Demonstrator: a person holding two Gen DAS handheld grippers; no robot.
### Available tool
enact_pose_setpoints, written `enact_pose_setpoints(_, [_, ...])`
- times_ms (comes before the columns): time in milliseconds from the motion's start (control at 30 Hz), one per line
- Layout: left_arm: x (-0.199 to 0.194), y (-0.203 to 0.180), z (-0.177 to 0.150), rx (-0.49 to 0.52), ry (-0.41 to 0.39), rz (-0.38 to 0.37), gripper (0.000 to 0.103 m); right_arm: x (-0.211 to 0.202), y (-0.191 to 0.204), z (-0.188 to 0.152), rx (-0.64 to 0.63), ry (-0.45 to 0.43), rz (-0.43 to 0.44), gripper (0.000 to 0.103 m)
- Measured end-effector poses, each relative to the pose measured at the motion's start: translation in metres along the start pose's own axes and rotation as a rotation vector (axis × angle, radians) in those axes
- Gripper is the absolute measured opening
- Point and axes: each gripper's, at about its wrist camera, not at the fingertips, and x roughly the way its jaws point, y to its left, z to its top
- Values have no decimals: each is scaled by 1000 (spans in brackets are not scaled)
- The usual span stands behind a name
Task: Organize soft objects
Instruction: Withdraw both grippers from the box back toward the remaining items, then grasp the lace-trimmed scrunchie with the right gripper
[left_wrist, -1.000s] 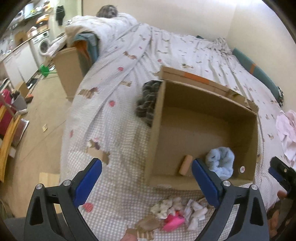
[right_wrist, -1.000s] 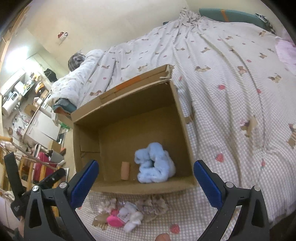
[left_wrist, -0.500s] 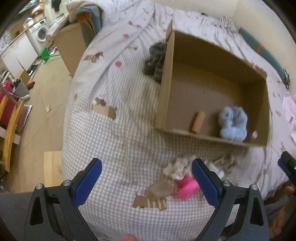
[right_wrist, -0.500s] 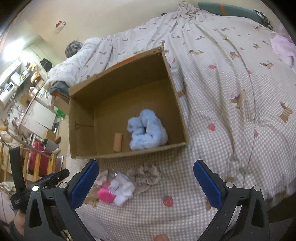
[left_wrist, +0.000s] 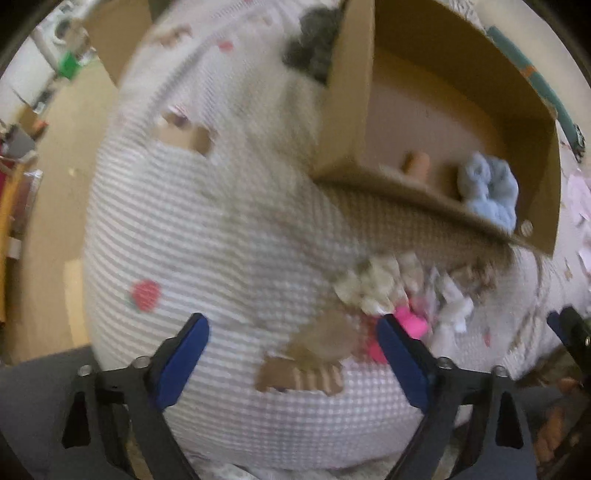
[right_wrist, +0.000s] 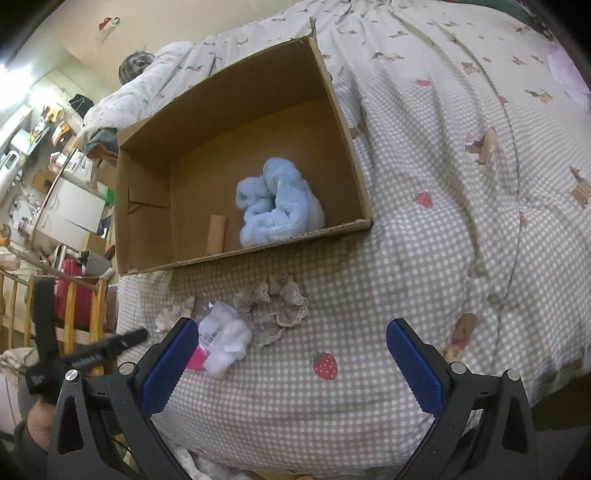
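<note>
- Nearest, before the box's near wall: left gripper (left_wrist: 290, 325), jaws wide but just narrowed a little, nothing between them except bedspread (left_wrist: 221, 229); pointed steeply down, probably to come onto the heap from above.
- Alongside it: right gripper (right_wrist: 291, 326), jaws wide and empty, tilted down toward the same patch in front of the box; likely standing by for a second pick.
- Two grippers in all, neither holding anything.
- Just in front of the box's near wall, bunched together: the loose soft things yet to be sorted.
  - One cream scrunchie (left_wrist: 373, 284).
  - One beige lace scrunchie (right_wrist: 275, 306).
  - One white fluffy piece (right_wrist: 225, 339) with a label on it.
  - One pink piece (left_wrist: 410, 325), half hidden beside the left gripper's right-hand pad.
  - Four as best counted; blurred in the left view, so perhaps more.
- One cardboard box (right_wrist: 147, 206), open on top, sat on the bed as the collecting place.
- Inside the box, against its near wall: one blue fluffy scrunchie (right_wrist: 277, 203), already stowed, and just beside it one brown tube (right_wrist: 217, 234).
- Beyond the box's far left corner: one dark fluffy thing (left_wrist: 310, 55), outside and well apart from the heap, too blurred to name.
- Well to the right of the box: one pale pink cloth (right_wrist: 565, 70) on the bedspread.
</note>
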Motion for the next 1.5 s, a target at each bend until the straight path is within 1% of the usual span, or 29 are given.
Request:
enact_pose_setpoints(33, [7,-1,1,1,25,-14,78,1,0,1,1,0,-1,103])
enact_pose_setpoints(100, [18,-1,2,-5,59,-18,73,4,2,3,4,2,-1,103])
enact_pose_setpoints(133, [24,-1,2,-11,76,-16,66,6,2,4,5,4,0,103])
enact_pose_setpoints(167, [31,1,3,-20,99,-17,56,6,2,4,4,5,0,103])
enact_pose_setpoints(233, [36,1,3,-30,117,-17,50,6,3,5,1,8,-2,103])
enact_pose_setpoints(300, [38,-2,5,-21,114,-20,46,6,3,4,3,8,-1,103])
enact_pose_setpoints(367, [39,-8,5,7,113,-33,25,6,2,4,7,7,1,103])
enact_pose_setpoints(400, [40,-12,6,16,112,-35,22,6,2,5,10,7,0,103])
enact_pose_setpoints(467, [38,-18,4,48,100,-25,8,6,0,5,19,7,1,103])
enact_pose_setpoints(533, [37,-23,3,61,86,-14,6,5,-2,4,26,7,2,103])
enact_pose_setpoints(633, [33,-20,4,51,76,-16,6,5,-1,5,27,5,2,103])
enact_pose_setpoints(767, [23,-16,2,20,41,26,6,3,-2,6,32,0,6,103])
enact_pose_setpoints(833, [13,-12,1,1,6,43,5,3,-1,6,40,-3,9,103])
enact_pose_setpoints(900, [0,-9,0,-13,-22,31,5,2,-4,6,53,-1,20,103])
enact_pose_setpoints(967, [-18,-7,-2,-24,-45,-33,5,3,-6,6,63,6,33,103])
enact_pose_setpoints(1033, [-39,-8,-4,-10,-96,-55,5,6,-8,6,64,24,43,103])
enact_pose_setpoints(1067, [-44,-8,-6,-3,-117,-59,5,9,-9,6,59,41,46,98])
enact_pose_setpoints(1100, [-52,-9,-8,6,-140,-57,5,13,-8,6,56,58,50,90])
enact_pose_setpoints(1133, [-58,-11,-11,11,-159,-55,5,18,-8,6,53,81,52,87])
enact_pose_setpoints(1267, [-65,-15,-15,29,-197,-46,5,34,-2,7,19,127,21,86])
enact_pose_setpoints(1367, [-62,-22,-12,30,-202,-44,5,46,5,10,-3,153,2,85])
enact_pose_setpoints(1433, [-58,-21,-15,30,-195,-53,5,56,10,13,-11,176,-14,75])
enact_pose_setpoints(1467, [-56,-23,-13,30,-189,-57,5,61,12,14,-7,192,-15,73])
enact_pose_setpoints(1500, [-55,-24,-12,32,-187,-59,5,65,14,15,-2,204,-14,68])
